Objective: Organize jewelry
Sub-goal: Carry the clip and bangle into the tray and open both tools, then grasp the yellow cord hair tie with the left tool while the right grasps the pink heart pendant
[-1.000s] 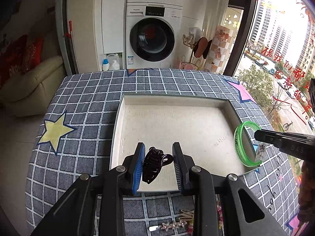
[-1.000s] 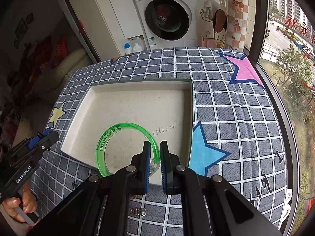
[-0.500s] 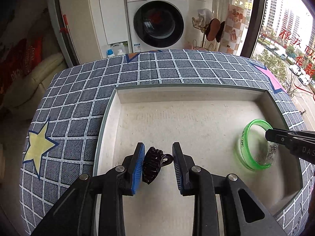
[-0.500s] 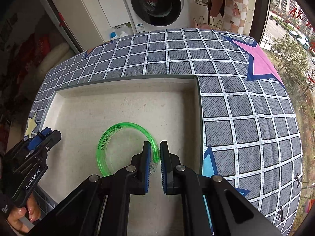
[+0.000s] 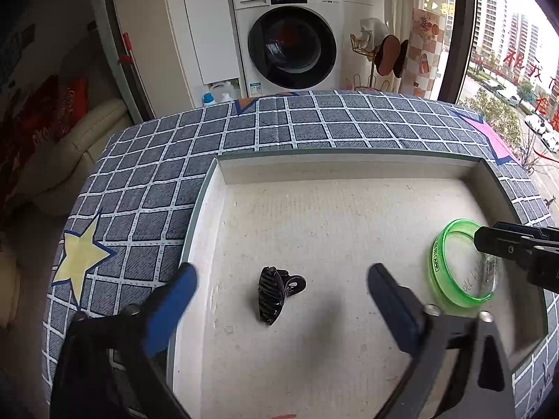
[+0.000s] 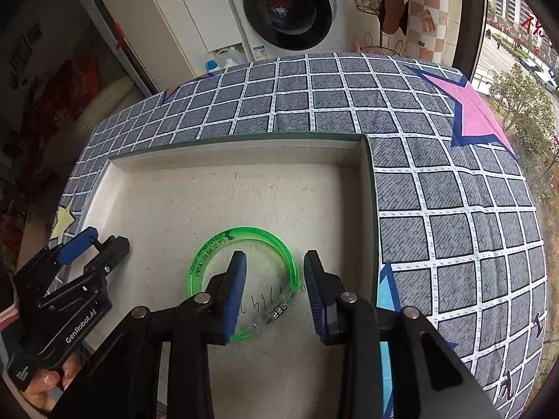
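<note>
Both claws now spread, jaws opening: left gripper drops the hair clip, right gripper frees the green bangle inside the tray. Lift straight up, snagging neither.

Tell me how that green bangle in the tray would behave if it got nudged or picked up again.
The green bangle looks like rigid translucent plastic, so it should keep its shape. It lies flat on the tray, so a nudge would probably slide it, not roll it. Its glossy, thin band may slip between pads, and it likely weighs little.
</note>
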